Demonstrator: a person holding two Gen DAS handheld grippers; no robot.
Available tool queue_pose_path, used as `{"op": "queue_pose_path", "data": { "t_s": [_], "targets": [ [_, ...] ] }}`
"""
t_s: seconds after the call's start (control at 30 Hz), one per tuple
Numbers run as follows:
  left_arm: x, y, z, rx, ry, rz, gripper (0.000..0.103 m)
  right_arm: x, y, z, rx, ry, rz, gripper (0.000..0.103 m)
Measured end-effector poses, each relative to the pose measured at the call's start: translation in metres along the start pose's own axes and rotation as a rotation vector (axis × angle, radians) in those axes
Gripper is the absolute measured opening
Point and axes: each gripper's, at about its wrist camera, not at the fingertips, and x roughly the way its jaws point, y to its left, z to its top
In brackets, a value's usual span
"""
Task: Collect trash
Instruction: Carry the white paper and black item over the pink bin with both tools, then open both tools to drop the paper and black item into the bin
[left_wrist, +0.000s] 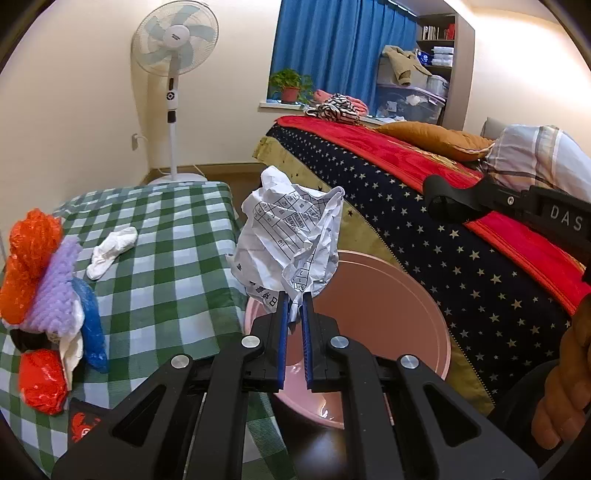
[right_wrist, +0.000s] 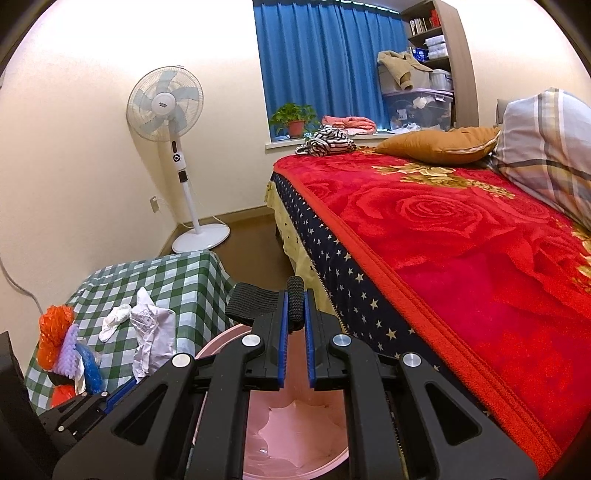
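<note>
At frame centre, left claw (left_wrist: 295, 299) pinches crumpled white printed paper (left_wrist: 288, 236) above the round pink plastic bin (left_wrist: 399, 295), beside the green-checked bench (left_wrist: 166, 258). Right claw (right_wrist: 295, 314) grips a black ribbed strap (right_wrist: 295, 295) over the bin.

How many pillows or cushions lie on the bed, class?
2: a brown cushion at the far end of the red blanket, and a plaid pillow right of it. Others may lie beyond the frame.

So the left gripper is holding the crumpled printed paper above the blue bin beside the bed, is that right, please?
Not quite: the bin is pink, not blue. The left wrist view shows the left gripper holding the crumpled printed paper above that pink bin beside the bed.
</note>
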Motion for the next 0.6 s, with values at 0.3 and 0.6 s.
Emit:
{"op": "queue_pose_path", "data": {
  "t_s": [0.3,0.6],
  "targets": [
    [0.006,-0.004,0.002,-0.004,0.035,-0.056,0.013,0.001,-0.001,-0.003,-0.003,0.001,-0.038,0.018],
    [-0.006,0.007,-0.005,-0.035,0.043,-0.014,0.026,0.000,0.000,-0.004,-0.014,0.003,-0.041,0.020]
  ]
}}
